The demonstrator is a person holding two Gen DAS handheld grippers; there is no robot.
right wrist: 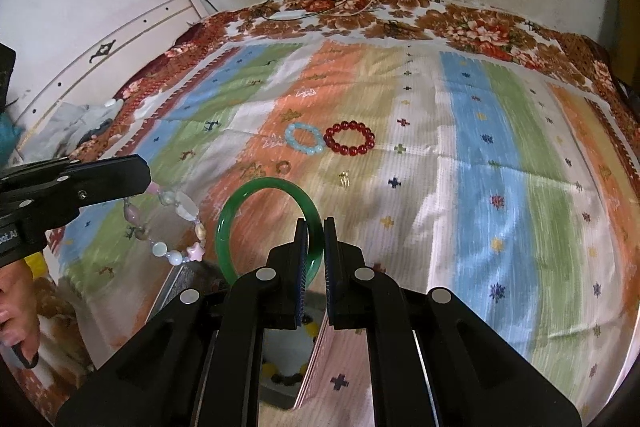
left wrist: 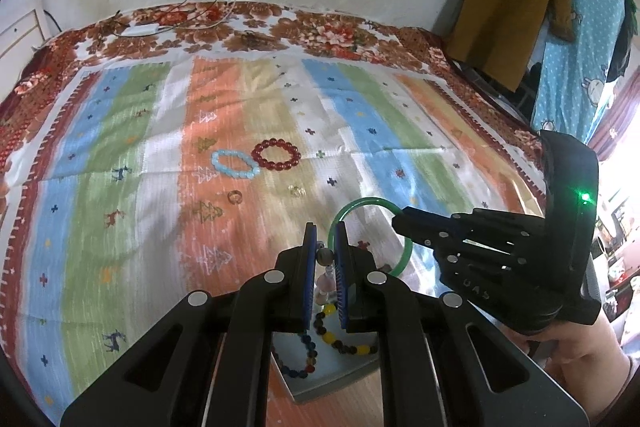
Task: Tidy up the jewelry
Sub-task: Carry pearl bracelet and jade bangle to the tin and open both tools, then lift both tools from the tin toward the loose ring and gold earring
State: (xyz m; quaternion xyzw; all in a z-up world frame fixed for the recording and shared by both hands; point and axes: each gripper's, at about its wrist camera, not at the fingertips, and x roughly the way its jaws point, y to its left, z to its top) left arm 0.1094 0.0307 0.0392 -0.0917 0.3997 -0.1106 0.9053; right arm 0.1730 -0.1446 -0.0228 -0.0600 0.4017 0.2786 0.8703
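Between right claw pads, glossy green bangle

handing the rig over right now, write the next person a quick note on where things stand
Left gripper: shut on the pastel bead bracelet, held above the tray.
Right gripper: shut on the green bangle, also over the tray.
Done: a dark-and-yellow bead bracelet and a multicolour bead bracelet already lie in the tray.
Left on the striped bedcover: light blue bracelet, red bracelet, two small rings.
Next, probably: drop both held pieces into the tray, then fetch the rest.
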